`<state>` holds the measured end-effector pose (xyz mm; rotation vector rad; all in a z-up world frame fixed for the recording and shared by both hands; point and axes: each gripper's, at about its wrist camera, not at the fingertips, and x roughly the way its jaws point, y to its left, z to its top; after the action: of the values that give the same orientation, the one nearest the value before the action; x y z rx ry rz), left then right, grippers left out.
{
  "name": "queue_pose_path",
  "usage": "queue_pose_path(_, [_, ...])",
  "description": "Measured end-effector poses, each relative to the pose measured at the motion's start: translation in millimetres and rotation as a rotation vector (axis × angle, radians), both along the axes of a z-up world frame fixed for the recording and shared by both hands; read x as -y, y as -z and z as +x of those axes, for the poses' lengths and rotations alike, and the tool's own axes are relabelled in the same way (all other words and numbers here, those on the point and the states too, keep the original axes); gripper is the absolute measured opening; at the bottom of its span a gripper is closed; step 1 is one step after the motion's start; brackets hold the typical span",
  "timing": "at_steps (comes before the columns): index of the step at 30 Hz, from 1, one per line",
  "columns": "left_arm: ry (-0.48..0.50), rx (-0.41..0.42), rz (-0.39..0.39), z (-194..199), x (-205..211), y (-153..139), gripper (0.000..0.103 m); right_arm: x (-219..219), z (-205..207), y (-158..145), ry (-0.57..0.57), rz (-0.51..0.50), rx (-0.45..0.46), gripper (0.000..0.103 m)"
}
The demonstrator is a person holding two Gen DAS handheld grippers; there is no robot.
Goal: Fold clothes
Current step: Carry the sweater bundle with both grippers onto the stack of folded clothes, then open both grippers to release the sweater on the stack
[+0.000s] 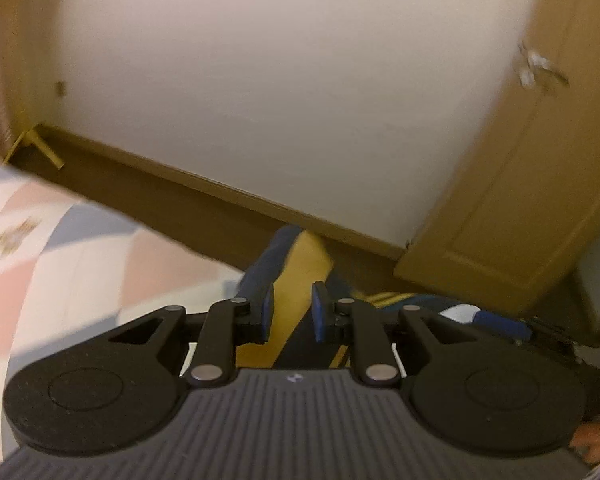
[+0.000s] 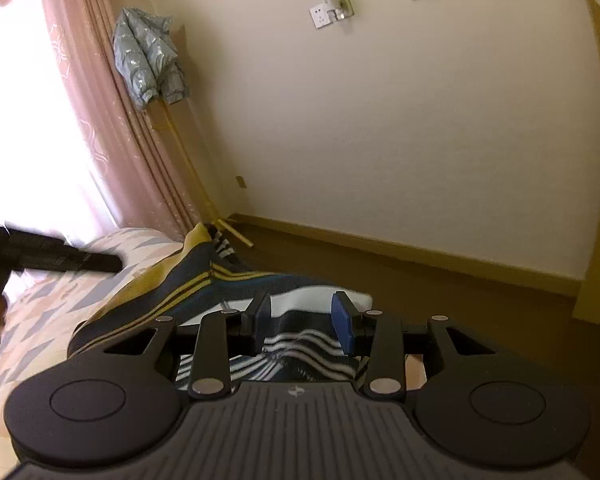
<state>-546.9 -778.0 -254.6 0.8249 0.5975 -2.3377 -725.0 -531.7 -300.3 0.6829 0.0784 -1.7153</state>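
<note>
Both the left gripper [image 1: 293, 312] and right gripper [image 2: 303, 322] gape over the limp striped garment [image 2: 188, 284], best pinched at its edge.

I am seeing bare floor [image 2: 380, 264] lying open ahead; the wall [image 2: 380, 120] and wardrobe [image 1: 520, 200] are blocking passage beyond it.
</note>
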Motion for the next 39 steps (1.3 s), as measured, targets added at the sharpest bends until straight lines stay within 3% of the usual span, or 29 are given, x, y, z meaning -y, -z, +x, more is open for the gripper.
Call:
queue_pose_path(3, [-0.02, 0.042, 0.042, -35, 23, 20, 0.016, 4, -5, 10, -0.01, 0.042, -0.006, 0.037])
queue_pose_path(8, [-0.096, 0.08, 0.172, -58, 54, 58, 0.019, 2, -15, 34, -0.02, 0.061, 0.033, 0.038])
queue_pose_path(12, [-0.104, 0.114, 0.139, -58, 50, 44, 0.019, 6, -20, 34, -0.021, 0.077, 0.051, 0.038])
queue_pose_path(17, [-0.142, 0.132, -0.021, 1, 11, -4, 0.018, -16, -5, 2, -0.043, 0.053, 0.012, 0.045])
queue_pose_path(21, [-0.175, 0.091, -0.046, 64, -30, -8, 0.018, -54, 26, -23, -0.113, 0.004, -0.005, 0.063])
queue_pose_path(24, [-0.193, 0.087, -0.051, 92, -55, 10, 0.018, -72, 61, -27, -0.174, -0.025, -0.031, 0.065])
queue_pose_path(26, [-0.201, 0.082, -0.015, 99, -61, 29, 0.019, -70, 88, -27, -0.212, -0.03, -0.11, 0.065])
queue_pose_path(28, [-0.211, 0.113, -0.083, 93, -66, 42, 0.025, -68, 105, -13, -0.251, 0.021, -0.187, 0.061])
queue_pose_path(31, [-0.198, 0.155, -0.121, 82, -65, 50, 0.027, -53, 111, 18, -0.277, 0.129, -0.264, 0.06])
queue_pose_path(34, [-0.204, 0.203, -0.16, 71, -79, 39, 0.027, -44, 104, 20, -0.275, 0.159, -0.243, 0.063])
queue_pose_path(37, [-0.222, 0.257, -0.184, 70, -98, 22, 0.026, -41, 106, 2, -0.248, 0.193, -0.209, 0.063])
queue_pose_path(39, [-0.228, 0.269, -0.187, 78, -122, 7, 0.032, -53, 110, -10, -0.207, 0.176, -0.174, 0.064])
